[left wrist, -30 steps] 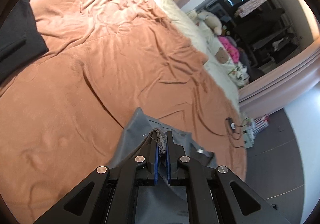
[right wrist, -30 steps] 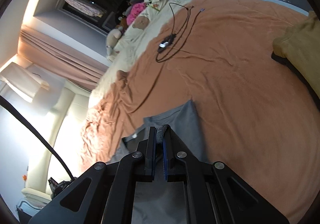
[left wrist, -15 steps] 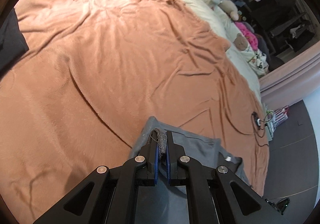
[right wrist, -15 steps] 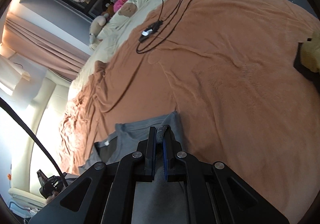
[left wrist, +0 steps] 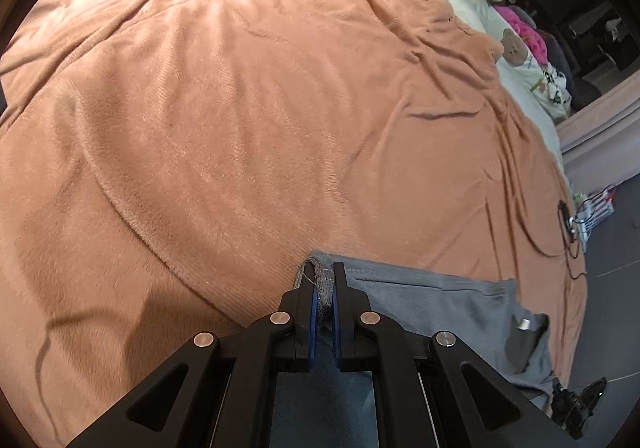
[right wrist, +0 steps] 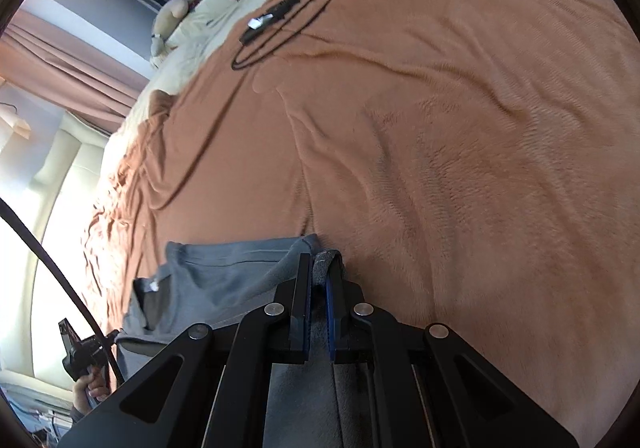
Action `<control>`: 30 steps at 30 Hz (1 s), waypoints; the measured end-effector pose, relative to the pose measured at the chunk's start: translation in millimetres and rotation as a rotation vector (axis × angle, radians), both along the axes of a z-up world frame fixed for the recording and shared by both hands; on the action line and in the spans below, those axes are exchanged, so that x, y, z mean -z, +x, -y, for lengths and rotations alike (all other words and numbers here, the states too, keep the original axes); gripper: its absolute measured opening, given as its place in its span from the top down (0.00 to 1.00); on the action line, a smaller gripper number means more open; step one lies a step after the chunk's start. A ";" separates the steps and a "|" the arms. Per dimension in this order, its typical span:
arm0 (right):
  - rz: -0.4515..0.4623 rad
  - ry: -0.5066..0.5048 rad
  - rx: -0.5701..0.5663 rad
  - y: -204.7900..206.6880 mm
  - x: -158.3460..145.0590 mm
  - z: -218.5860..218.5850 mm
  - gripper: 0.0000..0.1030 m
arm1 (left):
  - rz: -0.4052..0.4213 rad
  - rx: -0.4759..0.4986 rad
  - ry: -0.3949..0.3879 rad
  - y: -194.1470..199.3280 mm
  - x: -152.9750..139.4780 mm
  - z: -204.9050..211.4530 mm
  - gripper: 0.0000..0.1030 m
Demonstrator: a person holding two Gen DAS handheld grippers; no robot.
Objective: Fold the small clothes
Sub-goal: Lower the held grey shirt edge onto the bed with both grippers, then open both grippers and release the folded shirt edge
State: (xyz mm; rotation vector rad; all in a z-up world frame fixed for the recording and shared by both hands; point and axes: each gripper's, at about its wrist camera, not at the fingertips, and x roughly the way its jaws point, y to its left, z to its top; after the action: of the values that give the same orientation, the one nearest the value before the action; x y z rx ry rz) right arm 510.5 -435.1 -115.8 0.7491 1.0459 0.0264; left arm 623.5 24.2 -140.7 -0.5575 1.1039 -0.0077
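A small grey garment [left wrist: 448,300] hangs stretched between my two grippers, low over an orange blanket [left wrist: 248,119]. My left gripper [left wrist: 325,280] is shut on one corner of its hem, which bunches between the blue pads. The cloth runs right from there to a neckline with a white tag [left wrist: 524,324]. In the right wrist view my right gripper [right wrist: 320,272] is shut on the other corner of the grey garment [right wrist: 224,272], which spreads to the left with its far edge touching the orange blanket [right wrist: 460,135]. The part under both grippers is hidden.
A black cable with a small box [right wrist: 276,13] lies coiled on the blanket's far side. Soft toys [left wrist: 514,45] and a cream pillow line the bed's edge. A person's hand on the other gripper's handle [right wrist: 86,360] shows at the lower left.
Both grippers have sunk toward the blanket and tipped further down, carrying the grey garment with them. The dark and yellow clothes at the frame edges have slipped out of view.
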 end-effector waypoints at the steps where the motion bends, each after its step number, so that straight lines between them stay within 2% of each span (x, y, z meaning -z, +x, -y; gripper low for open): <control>1: -0.005 -0.005 -0.001 0.2 1.3 -0.4 0.98 | 0.000 -0.004 0.002 0.3 1.0 -1.0 0.94; 7: -0.010 -0.007 0.000 4.6 -4.4 -1.1 0.98 | -0.001 0.004 -0.013 -3.3 -11.3 -5.3 0.94; 11: 0.026 -0.012 -0.009 0.7 -25.7 -2.3 0.98 | 0.032 0.012 -0.047 -13.1 -38.6 -7.2 0.94; 20: 0.121 -0.015 -0.016 -18.1 -80.4 -3.4 0.98 | 0.123 0.032 -0.063 -28.0 -102.0 -8.6 0.94; 23: 0.144 -0.031 -0.014 -16.8 -87.8 -1.9 0.98 | 0.121 0.017 -0.056 -18.4 -104.4 -8.9 0.94; 26: 0.131 -0.037 0.002 -4.8 -77.8 -0.2 0.98 | 0.115 0.030 -0.022 -0.6 -99.2 -2.1 0.94; 30: 0.095 -0.057 0.009 13.5 -57.4 -4.2 0.98 | 0.077 0.021 0.015 24.9 -74.8 3.0 0.94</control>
State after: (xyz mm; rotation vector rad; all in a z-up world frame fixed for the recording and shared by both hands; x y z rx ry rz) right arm 523.9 -430.9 -58.4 0.6938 0.9489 0.0243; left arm 648.4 21.3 -65.9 -0.5283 1.0339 -0.0388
